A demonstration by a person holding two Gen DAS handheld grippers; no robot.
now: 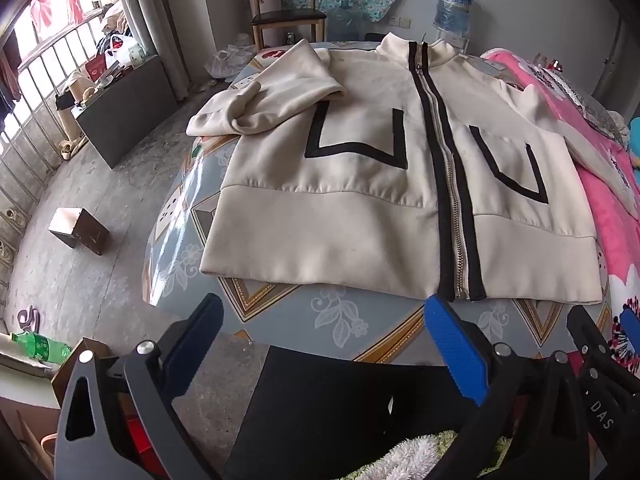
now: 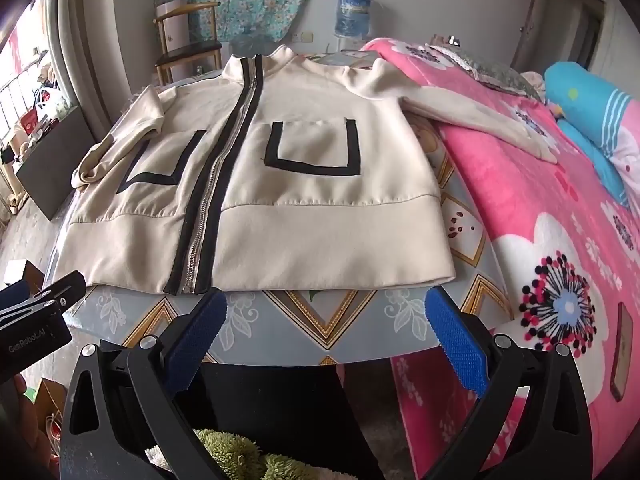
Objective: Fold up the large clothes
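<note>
The cream zip-front jacket with black trim (image 1: 360,184) lies flat on the patterned round table (image 1: 280,320), zipper running away from both wide-open, empty tools, hem nearest: the left gripper (image 1: 324,344) near its zipper end, the right gripper (image 2: 326,334) likewise.

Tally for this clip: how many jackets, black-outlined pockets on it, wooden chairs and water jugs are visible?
Jacket: 1
Black-outlined pockets: 2
Wooden chair: 1
Water jug: 1
Total: 5
</note>
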